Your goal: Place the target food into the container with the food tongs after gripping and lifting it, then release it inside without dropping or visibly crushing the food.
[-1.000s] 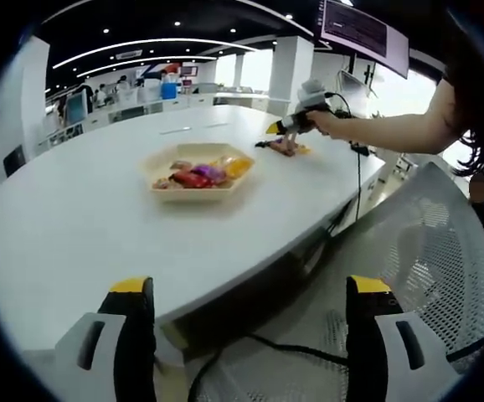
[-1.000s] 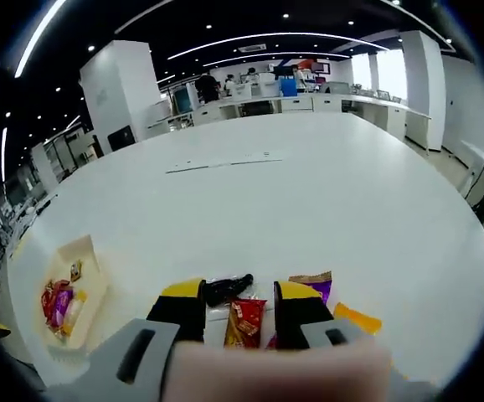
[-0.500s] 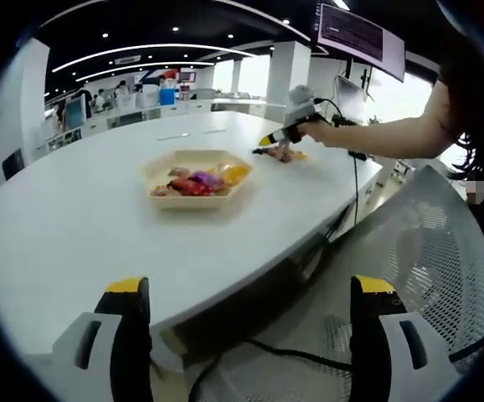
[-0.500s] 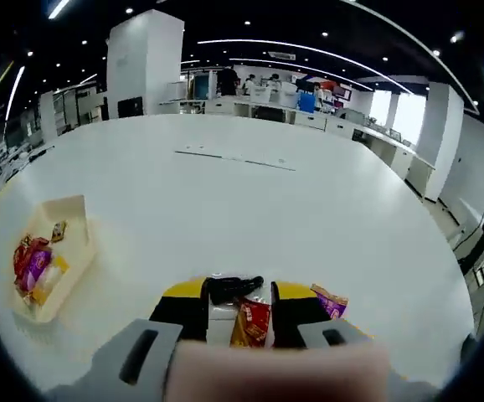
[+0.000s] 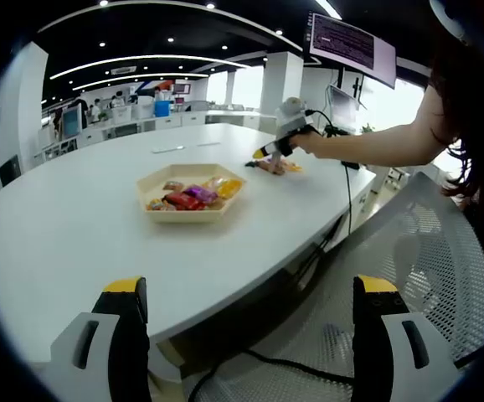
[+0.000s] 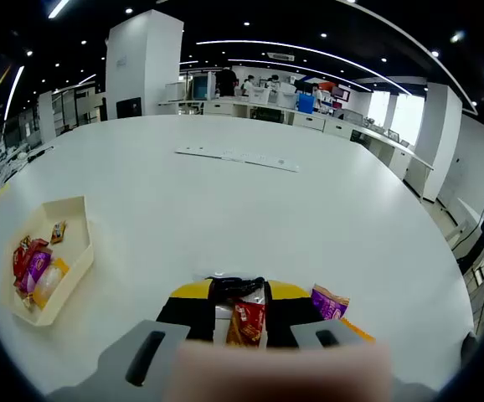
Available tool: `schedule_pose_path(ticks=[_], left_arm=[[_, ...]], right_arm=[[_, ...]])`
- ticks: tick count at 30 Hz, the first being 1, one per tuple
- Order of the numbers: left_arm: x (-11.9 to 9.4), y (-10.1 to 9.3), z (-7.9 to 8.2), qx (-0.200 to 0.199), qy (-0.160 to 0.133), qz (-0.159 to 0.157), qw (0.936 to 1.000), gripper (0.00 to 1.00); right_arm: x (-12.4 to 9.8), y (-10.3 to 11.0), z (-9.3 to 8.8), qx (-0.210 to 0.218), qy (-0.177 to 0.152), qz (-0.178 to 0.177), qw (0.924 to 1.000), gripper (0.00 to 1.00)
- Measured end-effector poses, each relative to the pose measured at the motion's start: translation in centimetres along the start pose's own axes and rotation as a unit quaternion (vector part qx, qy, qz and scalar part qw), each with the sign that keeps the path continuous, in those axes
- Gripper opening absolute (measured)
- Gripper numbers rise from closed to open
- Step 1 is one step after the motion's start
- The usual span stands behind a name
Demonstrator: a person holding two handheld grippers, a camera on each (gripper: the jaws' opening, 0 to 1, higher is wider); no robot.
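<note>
Office space with dark ceiling, curved light strips and white pillars surrounds a broad white rounded table (image 5: 74, 226). On the table sits a cream hexagonal tray (image 5: 193, 193) holding several wrapped snacks in red, purple and yellow.

From the left gripper view, the left gripper (image 5: 246, 335) hangs off the table's near edge above a grey mesh chair (image 5: 426, 268), its yellow-tipped jaws spread wide with nothing between them. Far across the table, a person's bare arm (image 5: 376, 146) reaches in with the right gripper (image 5: 269, 152), whose tip is down among loose packets just beyond the tray.

The right gripper view gives the close look: the right gripper (image 6: 240, 311) has its jaws drawn close together, pinching a red snack packet (image 6: 247, 320) at the table surface. A black packet (image 6: 235, 287) lies just ahead of the jaw tips, a purple packet (image 6: 329, 303) lies just beside the right jaw, and an orange one is partly hidden behind it. The same tray (image 6: 74, 251) lies well apart to the left in this view.

Compared with half a second ago, the jaws of the right gripper have narrowed onto the red packet, which is not yet lifted clear. The left gripper's spread is unchanged.
</note>
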State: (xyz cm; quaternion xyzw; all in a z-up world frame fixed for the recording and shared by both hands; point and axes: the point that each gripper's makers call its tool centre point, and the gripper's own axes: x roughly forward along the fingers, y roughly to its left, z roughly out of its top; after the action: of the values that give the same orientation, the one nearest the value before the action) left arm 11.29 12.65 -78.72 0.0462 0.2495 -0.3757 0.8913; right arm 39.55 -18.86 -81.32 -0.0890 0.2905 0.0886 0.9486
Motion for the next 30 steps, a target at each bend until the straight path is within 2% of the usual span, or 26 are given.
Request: schedule_pose_path(ticks=[5, 9, 13, 22, 25, 30], left_arm=[[0.0, 0.0, 0.0, 0.0, -0.001, -0.001, 1.0, 0.99], [0.0, -0.1, -0.1, -0.003, 0.003, -0.001, 1.0, 0.99], [0.0, -0.1, -0.1, -0.003, 0.003, -0.001, 1.0, 0.99], [0.0, 0.0, -0.1, -0.004, 0.004, 0.0, 1.0, 0.99], [0.0, 0.1, -0.1, -0.004, 0.003, 0.002, 1.0, 0.99], [-0.1, 0.1, -0.1, -0.003, 0.003, 0.005, 1.0, 0.99]], right_arm=[[0.0, -0.1, 0.0, -0.004, -0.002, 0.003, 1.0, 0.22], [-0.8, -0.5, 1.0, 0.01, -0.023, 0.004, 0.9997, 0.22], [-1.4, -0.8, 2.0, 0.011, -0.029, 0.005, 0.9995, 0.22], [-4.6, -1.4, 5.6, 0.025, -0.045, 0.015, 0.9986, 0.22], [-5.5, -1.0, 7.0, 0.024, -0.055, 0.018, 0.998, 0.22], [-6.1, 0.0, 8.0, 0.023, -0.059, 0.027, 0.9976, 0.22]])
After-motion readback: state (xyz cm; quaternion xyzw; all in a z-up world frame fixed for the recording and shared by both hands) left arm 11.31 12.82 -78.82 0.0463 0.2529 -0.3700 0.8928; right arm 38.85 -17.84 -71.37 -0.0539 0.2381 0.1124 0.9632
